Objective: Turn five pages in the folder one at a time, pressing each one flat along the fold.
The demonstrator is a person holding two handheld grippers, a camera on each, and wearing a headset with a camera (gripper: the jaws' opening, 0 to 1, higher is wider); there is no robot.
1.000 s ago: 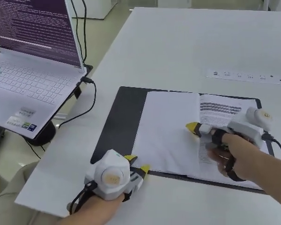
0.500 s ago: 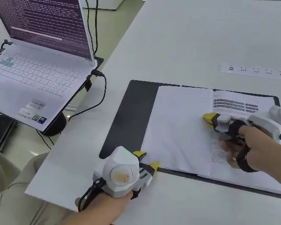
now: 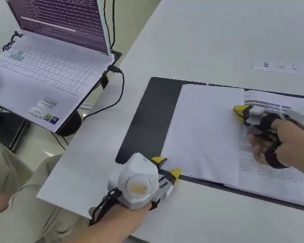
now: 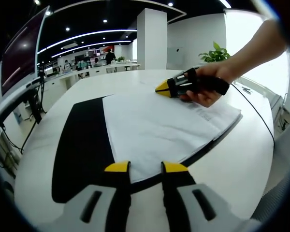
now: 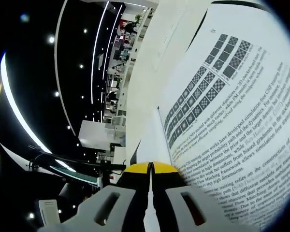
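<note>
Right gripper higher along open folder fold

— Light over my bench?
— Bright, even, from overhead. White table close to washed out; shadows on it faint, soft-edged. Head view sharp throughout.
— My gripper views?
— Fisheye, lines bowed at the edges. Left: window blown out white. Right: ceiling lamps streak on dark; print on the page crisp mid-frame, smeared lower right.
</note>
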